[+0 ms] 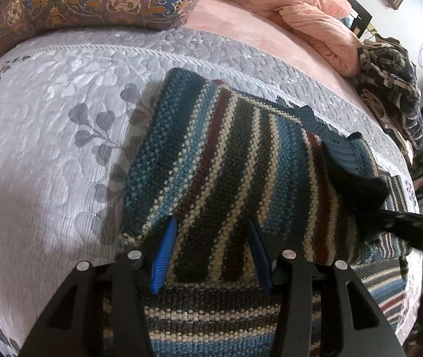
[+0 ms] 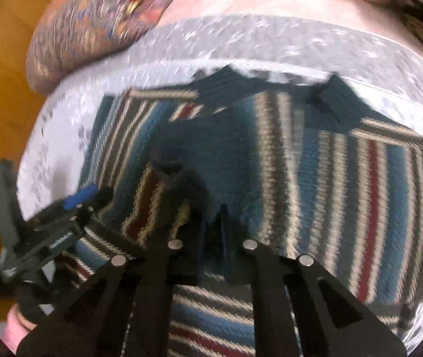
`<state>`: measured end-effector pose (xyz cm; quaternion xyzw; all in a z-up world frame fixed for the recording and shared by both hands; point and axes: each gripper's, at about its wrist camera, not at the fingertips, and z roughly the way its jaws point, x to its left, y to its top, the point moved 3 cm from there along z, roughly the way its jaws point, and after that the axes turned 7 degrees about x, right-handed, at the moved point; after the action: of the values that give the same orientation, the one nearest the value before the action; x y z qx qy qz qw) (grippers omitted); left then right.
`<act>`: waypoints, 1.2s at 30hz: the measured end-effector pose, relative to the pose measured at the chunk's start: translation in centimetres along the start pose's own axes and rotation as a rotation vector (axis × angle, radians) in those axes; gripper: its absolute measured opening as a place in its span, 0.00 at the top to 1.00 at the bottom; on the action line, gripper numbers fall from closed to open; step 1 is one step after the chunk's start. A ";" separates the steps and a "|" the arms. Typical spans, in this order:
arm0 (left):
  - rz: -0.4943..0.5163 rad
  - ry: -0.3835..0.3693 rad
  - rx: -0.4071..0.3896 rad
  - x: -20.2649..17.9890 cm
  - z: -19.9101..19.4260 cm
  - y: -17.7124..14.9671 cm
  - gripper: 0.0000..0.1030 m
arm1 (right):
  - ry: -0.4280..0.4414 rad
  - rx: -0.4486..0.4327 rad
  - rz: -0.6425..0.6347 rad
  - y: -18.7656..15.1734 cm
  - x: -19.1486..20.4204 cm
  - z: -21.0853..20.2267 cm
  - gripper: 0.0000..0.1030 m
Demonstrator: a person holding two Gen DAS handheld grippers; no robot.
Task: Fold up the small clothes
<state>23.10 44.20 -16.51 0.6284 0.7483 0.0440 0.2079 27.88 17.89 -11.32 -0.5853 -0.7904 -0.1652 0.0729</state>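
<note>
The view is smeared by motion blur. A striped knitted sweater in teal, cream, dark grey and red point(image 2: 315, 178) lies spread over a pale grey embossed bedspread point(image 2: 241, 35) on the bed. The right gripper point(image 2: 211, 232) has its black jaws drawn close together, pinching a dark fold of the sweater between them. At the lower left, the left gripper point(image 2: 71, 208), black with a blue pad, reaches in over the sweater's edge. A patterned purple cushion point(image 2: 92, 35) lies at the upper left, beside a yellow-orange surface point(image 2: 6, 89).
</note>
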 end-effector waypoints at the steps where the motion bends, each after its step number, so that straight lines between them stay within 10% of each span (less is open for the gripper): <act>1: 0.000 0.003 -0.001 0.0 0.0 0.0 0.52 | 0.044 -0.020 0.030 -0.3 -1.0 -1.0 0.93; 18: 0.023 0.055 0.010 -0.6 0.0 0.1 0.52 | 0.187 -0.077 0.390 -5.8 -17.5 -5.0 0.86; 22: 0.064 0.071 -0.030 -2.8 -2.1 0.3 0.52 | 0.293 -0.115 0.430 -6.6 -19.2 -5.6 0.59; 27: 0.109 0.014 -0.020 -6.7 -2.0 0.4 0.51 | 0.311 -0.069 0.419 -4.7 -18.6 -4.0 0.60; 30: 0.136 0.021 0.004 -8.3 -0.6 0.1 0.51 | 0.312 -0.044 0.421 -3.6 -18.3 -3.1 0.91; 36: 0.212 0.074 0.005 -9.5 0.5 -1.1 0.51 | 0.299 -0.115 0.343 -4.1 -17.1 -6.1 0.93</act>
<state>23.43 34.79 -14.89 0.7025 0.6848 0.0871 0.1728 28.74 -0.67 -11.60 -0.6832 -0.6491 -0.2800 0.1831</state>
